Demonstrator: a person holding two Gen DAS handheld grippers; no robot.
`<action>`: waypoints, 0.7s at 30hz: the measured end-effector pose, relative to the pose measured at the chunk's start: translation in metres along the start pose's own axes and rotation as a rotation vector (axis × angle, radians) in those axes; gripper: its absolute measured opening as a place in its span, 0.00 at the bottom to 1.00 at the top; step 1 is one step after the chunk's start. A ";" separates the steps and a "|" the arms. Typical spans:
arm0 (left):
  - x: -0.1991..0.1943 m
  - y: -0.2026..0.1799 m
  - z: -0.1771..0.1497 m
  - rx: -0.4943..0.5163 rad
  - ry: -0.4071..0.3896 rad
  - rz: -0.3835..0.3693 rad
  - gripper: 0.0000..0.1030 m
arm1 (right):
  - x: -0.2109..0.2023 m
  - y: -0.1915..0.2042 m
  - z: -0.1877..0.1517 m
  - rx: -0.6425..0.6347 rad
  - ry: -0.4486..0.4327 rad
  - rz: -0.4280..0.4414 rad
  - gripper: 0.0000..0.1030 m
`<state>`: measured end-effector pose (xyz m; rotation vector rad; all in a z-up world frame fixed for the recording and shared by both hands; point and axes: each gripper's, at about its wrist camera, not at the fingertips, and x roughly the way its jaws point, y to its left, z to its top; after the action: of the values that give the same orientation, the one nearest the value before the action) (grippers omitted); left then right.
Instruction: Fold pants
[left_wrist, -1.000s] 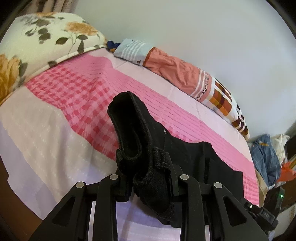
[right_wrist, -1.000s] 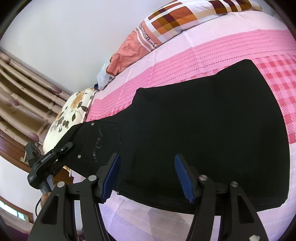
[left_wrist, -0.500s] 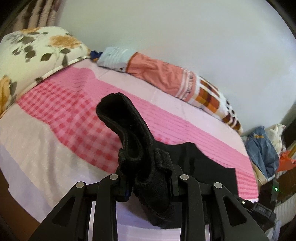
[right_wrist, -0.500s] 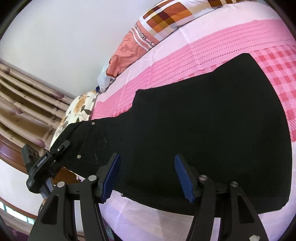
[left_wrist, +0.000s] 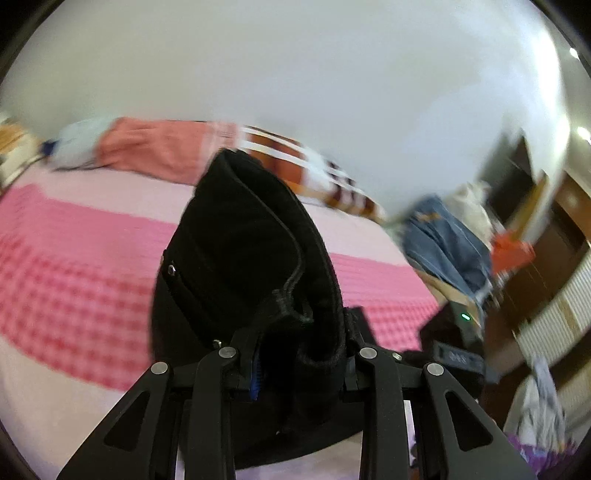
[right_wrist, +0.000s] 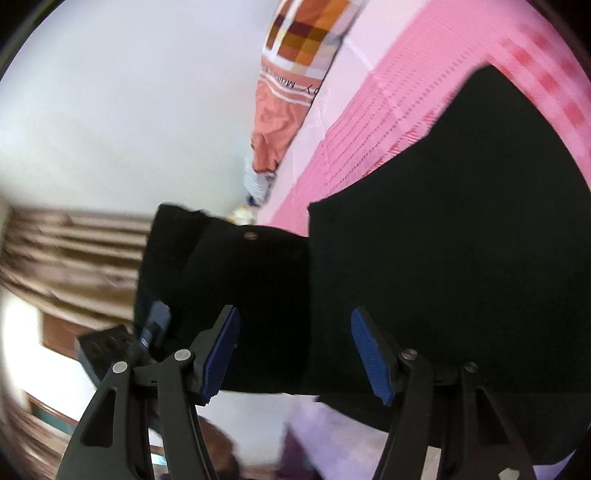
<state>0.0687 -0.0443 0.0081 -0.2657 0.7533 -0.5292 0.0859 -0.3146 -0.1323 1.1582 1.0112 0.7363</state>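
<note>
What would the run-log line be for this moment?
left gripper: shut on black pants, waistband end lifted | right gripper: open, jaws just widened, gripping nothing

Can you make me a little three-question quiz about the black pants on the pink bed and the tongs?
1. True or false: the left tongs are clamped on a bunch of the black pants.
2. What sits between the blue pads of the right tongs?
A. a pillow
B. nothing is pinched; the pants only show behind the open gap
C. a blue shirt
3. Fill in: the pants lie on a bed sheet coloured ____.

Key
1. True: the cloth is bunched up tight between them.
2. B: the jaws have just been opening and the pads press on nothing.
3. Pink.
</note>
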 end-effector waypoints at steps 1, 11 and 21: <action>0.012 -0.013 -0.001 0.029 0.014 -0.034 0.28 | -0.006 -0.007 0.002 0.040 -0.009 0.049 0.66; 0.110 -0.085 -0.048 0.227 0.210 -0.147 0.29 | -0.043 -0.044 0.022 0.214 -0.061 0.214 0.78; 0.112 -0.088 -0.059 0.232 0.295 -0.192 0.46 | -0.026 -0.036 0.041 0.121 0.036 0.030 0.78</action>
<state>0.0634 -0.1816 -0.0619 -0.0426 0.9480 -0.8439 0.1123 -0.3631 -0.1570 1.2704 1.0831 0.7298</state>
